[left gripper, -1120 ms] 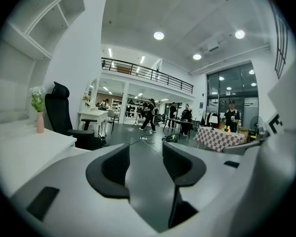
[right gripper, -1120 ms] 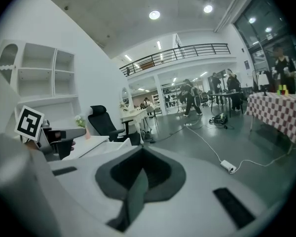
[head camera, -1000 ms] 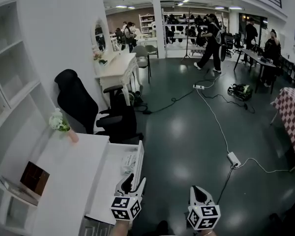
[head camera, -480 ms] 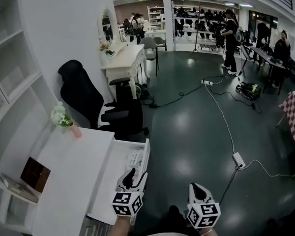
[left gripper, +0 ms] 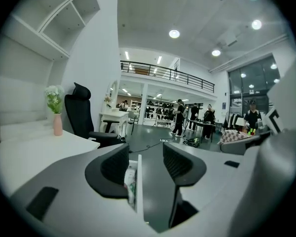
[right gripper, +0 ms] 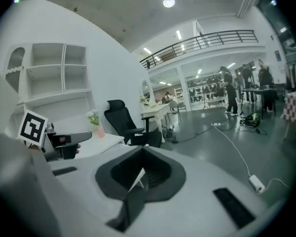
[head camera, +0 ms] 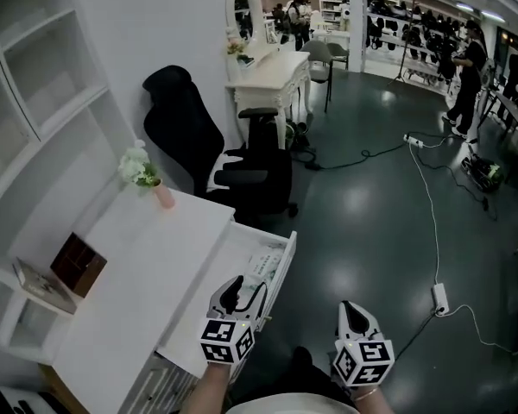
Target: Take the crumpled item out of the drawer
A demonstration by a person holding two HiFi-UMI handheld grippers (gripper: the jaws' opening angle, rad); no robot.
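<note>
Held the left gripper (head camera: 235, 302) low over the one open drawer (head camera: 217, 272), by its front edge, jaws spread wide with nothing between the pads, most likely lined up to come down on the crumpled item (head camera: 262, 266). Found that item, a single white wrapper with some print, lying inside the drawer against the front edge, just ahead of the jaws and untouched. Held the right gripper (head camera: 352, 317) clear of the desk (head camera: 155, 248), out over the floor (head camera: 371, 214), jaws pressed together and empty, probably parked because one gripper suffices. Counted two grippers, one drawer, one crumpled item. On the desk, one vase (head camera: 162, 195) at the far corner and one brown box (head camera: 78, 264) by the wall edge.
</note>
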